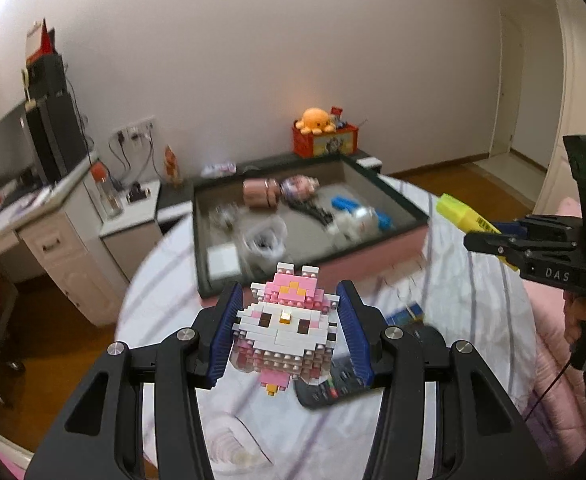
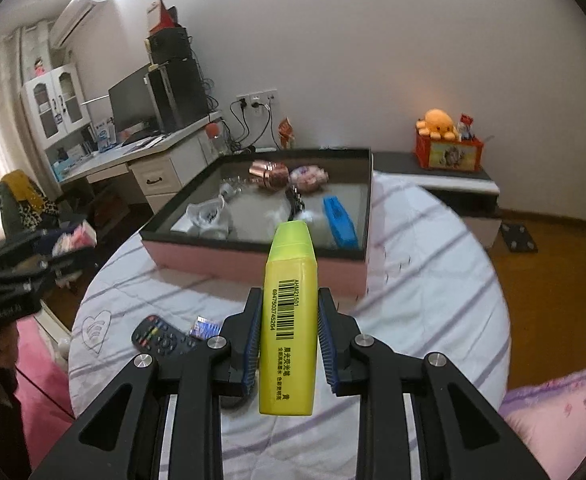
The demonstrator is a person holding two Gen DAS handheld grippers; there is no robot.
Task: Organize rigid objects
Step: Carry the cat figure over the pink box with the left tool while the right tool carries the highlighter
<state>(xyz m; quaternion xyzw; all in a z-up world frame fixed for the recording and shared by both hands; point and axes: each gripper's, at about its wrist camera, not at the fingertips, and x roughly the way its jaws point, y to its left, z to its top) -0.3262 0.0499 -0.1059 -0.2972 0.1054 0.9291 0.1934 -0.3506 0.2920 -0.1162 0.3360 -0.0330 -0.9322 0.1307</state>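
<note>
Mid-carry: left gripper [image 1: 285,328] clamps the brick-built bunny figure [image 1: 287,330], right gripper [image 2: 289,332] clamps the yellow highlighter [image 2: 289,320]; both next need lowering into the pink-sided tray [image 2: 253,262] at twelve o'clock.

White wall [image 2: 373,40], wooden floor [image 2: 553,264], desk [image 2: 149,160].

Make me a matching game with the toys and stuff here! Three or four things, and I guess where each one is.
Things:
1. brick figure
2. yellow highlighter
3. remote control
4. blue case

Places:
A. lying in the pink box
B. held in the right gripper
C. lying on the striped cloth
D. held in the left gripper

Pairs: 1-D, 2-B, 3-C, 4-A
</note>
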